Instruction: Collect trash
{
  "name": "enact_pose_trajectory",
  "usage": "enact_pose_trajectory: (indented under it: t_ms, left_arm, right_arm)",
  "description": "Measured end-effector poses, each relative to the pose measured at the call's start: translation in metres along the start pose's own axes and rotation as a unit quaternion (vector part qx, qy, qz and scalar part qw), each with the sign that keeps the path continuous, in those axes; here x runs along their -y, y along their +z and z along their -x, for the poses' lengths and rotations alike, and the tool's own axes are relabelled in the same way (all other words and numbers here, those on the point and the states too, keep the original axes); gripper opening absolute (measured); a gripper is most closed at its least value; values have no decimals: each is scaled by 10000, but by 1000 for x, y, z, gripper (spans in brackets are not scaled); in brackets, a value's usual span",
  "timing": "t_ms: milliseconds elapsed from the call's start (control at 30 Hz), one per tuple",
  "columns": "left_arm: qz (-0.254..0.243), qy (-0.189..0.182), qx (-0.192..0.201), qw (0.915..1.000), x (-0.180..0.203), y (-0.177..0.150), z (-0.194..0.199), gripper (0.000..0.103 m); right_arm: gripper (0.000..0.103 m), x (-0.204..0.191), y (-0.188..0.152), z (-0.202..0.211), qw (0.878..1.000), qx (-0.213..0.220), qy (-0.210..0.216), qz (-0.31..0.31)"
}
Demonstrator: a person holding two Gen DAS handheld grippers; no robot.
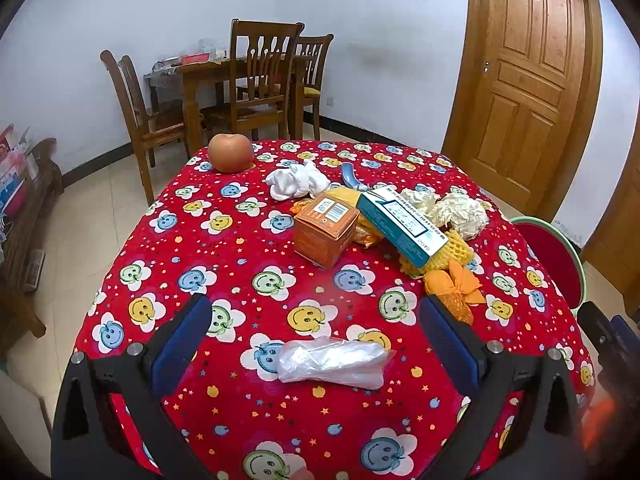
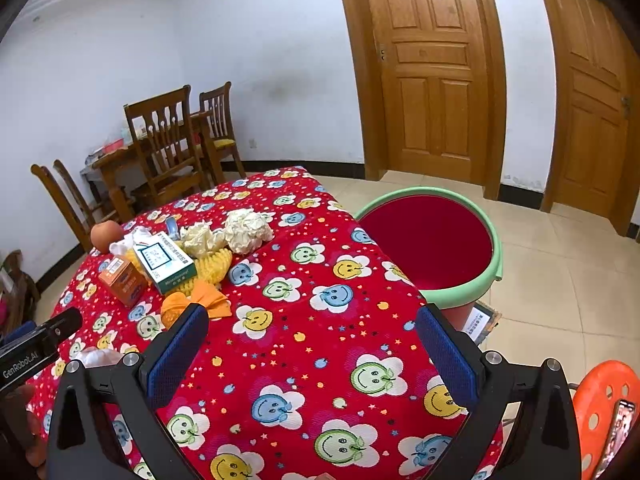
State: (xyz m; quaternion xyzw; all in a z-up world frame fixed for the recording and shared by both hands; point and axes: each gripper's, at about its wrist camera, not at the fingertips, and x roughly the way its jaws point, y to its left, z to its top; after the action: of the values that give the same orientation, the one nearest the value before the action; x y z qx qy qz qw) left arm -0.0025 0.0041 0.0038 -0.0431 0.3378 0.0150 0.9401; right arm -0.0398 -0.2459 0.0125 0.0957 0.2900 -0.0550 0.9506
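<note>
A crumpled clear plastic bag (image 1: 334,363) lies on the red smiley tablecloth (image 1: 248,248), between the fingers of my open left gripper (image 1: 316,316), untouched. Further back is a pile of trash: an orange box (image 1: 324,232), a teal and white box (image 1: 400,226), yellow foam netting (image 1: 452,256), orange peel (image 1: 456,284), crumpled paper balls (image 1: 460,212) and a white tissue (image 1: 298,180). My right gripper (image 2: 312,330) is open and empty above the cloth (image 2: 320,360); the pile (image 2: 168,264) lies to its far left. A red bin with a green rim (image 2: 496,240) stands beside the table.
An apple (image 1: 230,152) sits at the table's far left corner. A blue spoon-like piece (image 1: 350,176) lies behind the pile. Wooden chairs and a table (image 1: 248,80) stand by the back wall. An orange stool (image 2: 600,408) is at the lower right. Wooden doors (image 2: 432,72) are behind.
</note>
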Motion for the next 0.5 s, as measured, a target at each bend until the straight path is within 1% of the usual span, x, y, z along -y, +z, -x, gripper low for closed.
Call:
enact_pose_trajectory:
  t_ms: [500]
  left_arm:
    - [3, 10, 18, 10000, 0, -1, 1, 101]
  right_arm:
    - [103, 0, 0, 1, 10000, 2, -12, -9]
